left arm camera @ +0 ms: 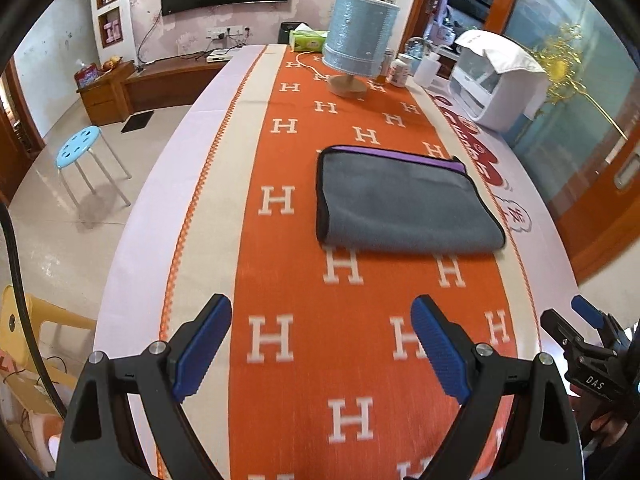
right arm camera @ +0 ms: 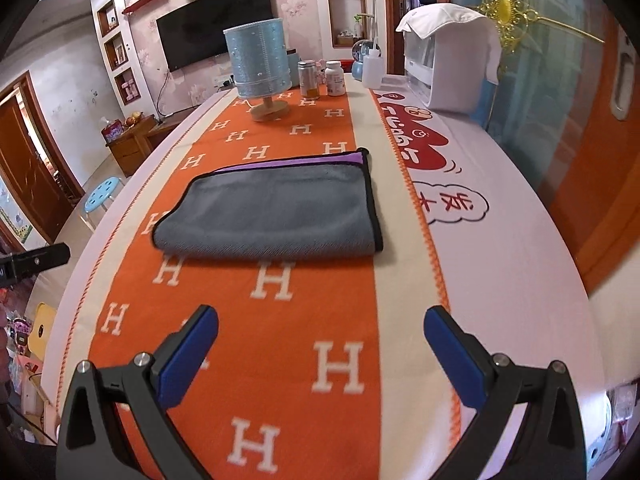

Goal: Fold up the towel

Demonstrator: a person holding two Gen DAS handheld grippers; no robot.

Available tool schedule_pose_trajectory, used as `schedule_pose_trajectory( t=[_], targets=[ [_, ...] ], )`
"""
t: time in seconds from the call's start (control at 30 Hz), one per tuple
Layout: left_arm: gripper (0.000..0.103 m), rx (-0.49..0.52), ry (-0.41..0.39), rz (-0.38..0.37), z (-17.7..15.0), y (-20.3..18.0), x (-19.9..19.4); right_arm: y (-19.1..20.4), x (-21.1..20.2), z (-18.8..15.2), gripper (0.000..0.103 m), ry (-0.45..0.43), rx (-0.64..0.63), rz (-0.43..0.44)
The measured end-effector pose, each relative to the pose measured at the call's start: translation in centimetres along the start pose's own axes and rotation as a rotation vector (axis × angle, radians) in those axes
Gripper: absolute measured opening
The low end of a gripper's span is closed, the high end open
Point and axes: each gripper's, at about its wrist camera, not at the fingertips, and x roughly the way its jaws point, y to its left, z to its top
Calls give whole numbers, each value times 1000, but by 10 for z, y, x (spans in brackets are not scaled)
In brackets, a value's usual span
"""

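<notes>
A grey towel (left arm camera: 404,200) with black trim and a purple underside lies folded flat on the orange H-patterned runner (left arm camera: 304,344); it also shows in the right wrist view (right arm camera: 276,212). My left gripper (left arm camera: 322,316) is open and empty, held above the runner short of the towel's near fold. My right gripper (right arm camera: 322,326) is open and empty, also short of the towel. The right gripper shows at the right edge of the left wrist view (left arm camera: 576,320). A black part at the left edge of the right wrist view looks like the left gripper.
A blue-shaded lamp (left arm camera: 360,40) stands beyond the towel, with bottles (right arm camera: 334,78) and a white appliance (right arm camera: 448,68) at the far right. A tissue box (left arm camera: 308,40) sits at the far end. A blue stool (left arm camera: 78,148) stands on the floor left.
</notes>
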Motion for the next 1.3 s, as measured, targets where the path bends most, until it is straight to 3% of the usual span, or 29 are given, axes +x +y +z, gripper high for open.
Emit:
schedule_pose_trajectory(
  t=[0.2,0.57,0.83,1.13,1.3],
  targets=[
    [91,1,15,-32,-25,0,-21,19,-28,-23,103,19,2,-5],
    [91,16,-4,-24,-51,-13,-57,41,-71,-43,103,41,-7,27],
    [91,10,-8,-20,-54,-39,-78,40,-101,-41,103,64,-39,52],
    [91,8,-25,-5,-56,-67,-106,24,-136,-30,103,85,11,96],
    [97,11,-51,24,-59,-75,-114,24,-148,-30,103,60,2,87]
  ],
)
